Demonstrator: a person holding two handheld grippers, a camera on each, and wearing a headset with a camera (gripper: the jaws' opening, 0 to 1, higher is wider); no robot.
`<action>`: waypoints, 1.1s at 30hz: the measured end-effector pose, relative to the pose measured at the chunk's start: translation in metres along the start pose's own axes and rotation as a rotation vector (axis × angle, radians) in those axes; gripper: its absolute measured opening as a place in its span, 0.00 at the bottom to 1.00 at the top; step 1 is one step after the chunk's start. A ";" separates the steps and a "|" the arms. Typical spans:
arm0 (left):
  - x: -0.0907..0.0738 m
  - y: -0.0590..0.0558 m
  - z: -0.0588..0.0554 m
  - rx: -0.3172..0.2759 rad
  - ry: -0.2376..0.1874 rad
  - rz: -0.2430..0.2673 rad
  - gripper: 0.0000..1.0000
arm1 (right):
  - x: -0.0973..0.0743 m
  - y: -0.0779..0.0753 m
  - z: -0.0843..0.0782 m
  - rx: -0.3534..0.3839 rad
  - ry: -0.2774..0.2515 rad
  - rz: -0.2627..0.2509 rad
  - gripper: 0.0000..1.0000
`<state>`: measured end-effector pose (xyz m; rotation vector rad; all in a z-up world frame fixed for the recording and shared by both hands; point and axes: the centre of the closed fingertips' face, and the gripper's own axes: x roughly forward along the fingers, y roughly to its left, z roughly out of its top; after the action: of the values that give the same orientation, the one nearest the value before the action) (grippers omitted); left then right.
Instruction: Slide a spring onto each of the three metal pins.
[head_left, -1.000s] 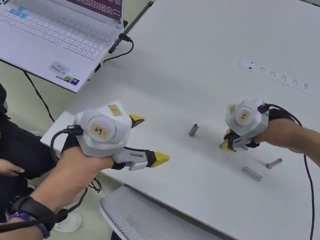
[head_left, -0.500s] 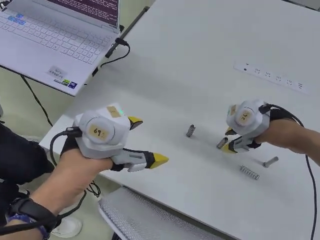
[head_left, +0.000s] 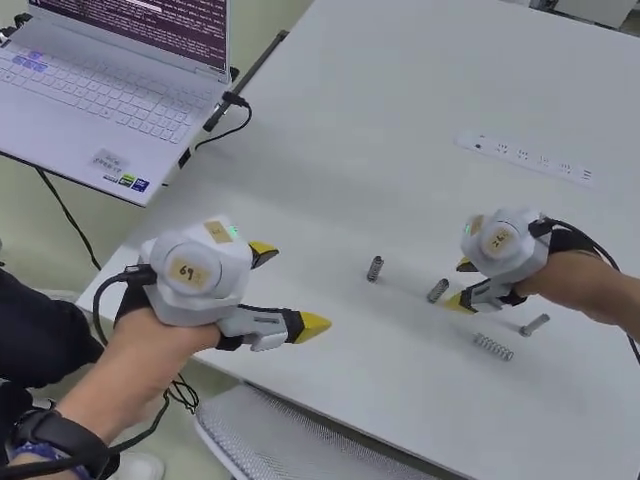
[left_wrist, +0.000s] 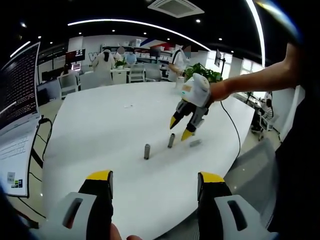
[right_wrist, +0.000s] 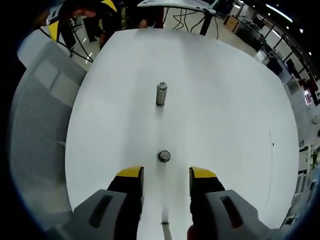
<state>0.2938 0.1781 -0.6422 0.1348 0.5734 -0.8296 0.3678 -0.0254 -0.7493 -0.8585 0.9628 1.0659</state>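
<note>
The right tool stood with its jaws apart and empty, and a sprung pin stood upright on the white bench just ahead of its tips. A second sprung pin stood farther toward the left tool, whose jaws gaped wide and held nothing at the bench's near edge. A loose spring and a bare pin lay apart near the right tool. The left tool's housing read "69"; the laptop stickers were illegible
</note>
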 end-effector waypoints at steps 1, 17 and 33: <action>0.000 0.000 0.001 0.000 -0.001 0.001 0.65 | -0.002 0.001 -0.001 0.011 -0.004 -0.007 0.35; -0.002 -0.001 0.004 0.002 0.001 0.015 0.64 | -0.018 0.005 -0.008 0.227 -0.148 -0.057 0.39; -0.002 0.000 0.004 -0.001 0.009 0.023 0.64 | -0.043 0.017 -0.031 0.387 -0.293 -0.153 0.41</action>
<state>0.2948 0.1781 -0.6376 0.1440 0.5799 -0.8067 0.3369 -0.0628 -0.7213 -0.4355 0.8052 0.8100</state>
